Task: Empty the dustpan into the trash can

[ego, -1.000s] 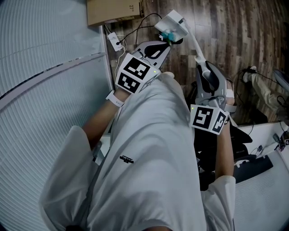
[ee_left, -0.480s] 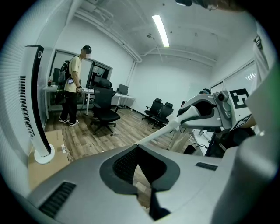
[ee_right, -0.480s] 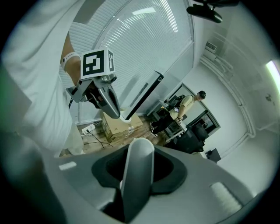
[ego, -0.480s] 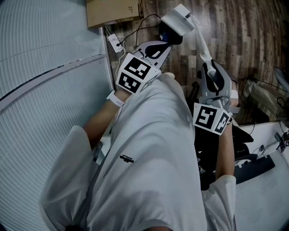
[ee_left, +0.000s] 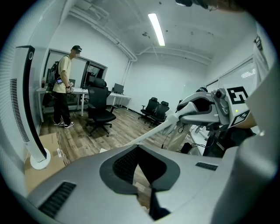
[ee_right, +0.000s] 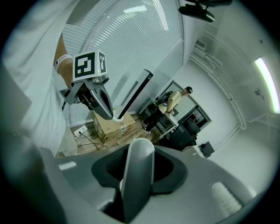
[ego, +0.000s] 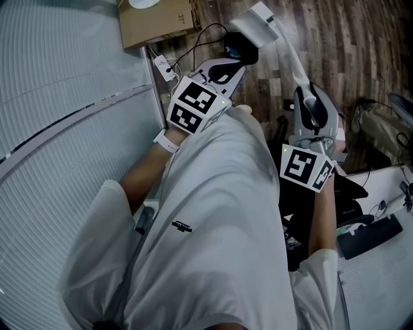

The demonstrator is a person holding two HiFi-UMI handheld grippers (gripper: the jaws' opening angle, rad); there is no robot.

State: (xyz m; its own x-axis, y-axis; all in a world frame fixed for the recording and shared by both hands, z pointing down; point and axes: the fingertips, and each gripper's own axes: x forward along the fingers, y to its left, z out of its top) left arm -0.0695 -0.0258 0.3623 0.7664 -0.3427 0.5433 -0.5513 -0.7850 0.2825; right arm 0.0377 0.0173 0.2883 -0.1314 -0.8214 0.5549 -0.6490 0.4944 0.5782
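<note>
Head view: dustpan, white, long-handled, seen against the wood floor. Its handle was grasped in the right claw, long axis running 5 to 11 o'clock, pan head at the 11 o'clock end. The left claw sat near the pan head, at its 7 o'clock, closer to it than the right claw and touching nothing. A dark rounded object lay just beside the pan, at its 7 o'clock; whether it was the trash can could not be told. A cardboard box lay at 10 o'clock of the left claw. Left gripper view: jaws drawn nearly together on nothing, a sliver of floor between them; the handle crossed from 2 to 8 o'clock, pan head hidden. Right gripper view: jaws clenched on the pale handle, upright at 6 o'clock; left claw at 10 o'clock. Judgement: emptying would likely turn on the right claw tipping the handle, pan head leading toward 11 o'clock.
</note>
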